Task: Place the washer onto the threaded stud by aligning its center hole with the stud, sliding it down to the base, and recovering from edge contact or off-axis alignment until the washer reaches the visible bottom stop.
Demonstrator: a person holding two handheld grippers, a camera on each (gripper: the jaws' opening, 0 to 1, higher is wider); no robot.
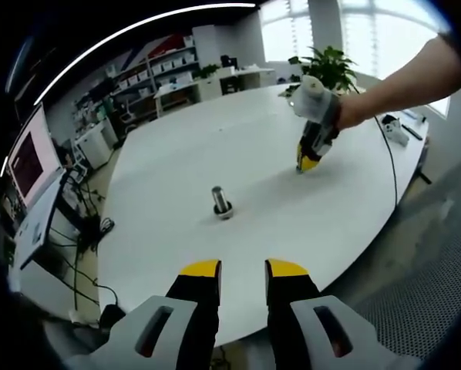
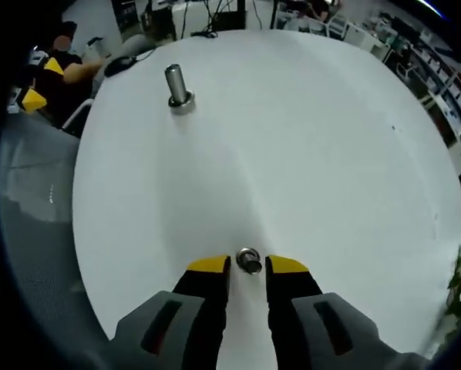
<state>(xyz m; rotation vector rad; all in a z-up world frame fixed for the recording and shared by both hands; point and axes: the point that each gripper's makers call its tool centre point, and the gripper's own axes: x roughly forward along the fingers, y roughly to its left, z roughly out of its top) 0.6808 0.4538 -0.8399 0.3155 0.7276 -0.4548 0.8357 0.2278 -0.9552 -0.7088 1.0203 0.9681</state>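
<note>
White worktop (image 1: 176,154) spreads wide under both my hands, bare but for the task's two pieces. From my left gripper view, my left claw (image 1: 243,270) hangs at the near edge of the worktop with its yellow-tipped jaws parted and nothing between them. Ahead of it the threaded stud (image 1: 221,200) stands upright on its round base, well apart from my jaws. Farther off to the right, my right claw (image 1: 306,163) points its yellow tips down at the worktop, with my forearm reaching in from the right edge. Beyond the worktop I see a potted plant (image 1: 331,68), shelves of bins (image 1: 149,73) and a monitor (image 1: 28,158) off to the left.

From my right gripper view, my right claw (image 2: 248,264) has its jaws spread, and the washer (image 2: 249,260) lies flat on the worktop (image 2: 307,139) in the gap between the yellow tips. I cannot tell whether either tip touches it; the jaws are not closed on it. The threaded stud (image 2: 176,86) stands upright far across the worktop, well apart from the washer, with nothing on its shaft. My left claw (image 2: 39,83) shows as yellow tips at the far left edge.
</note>
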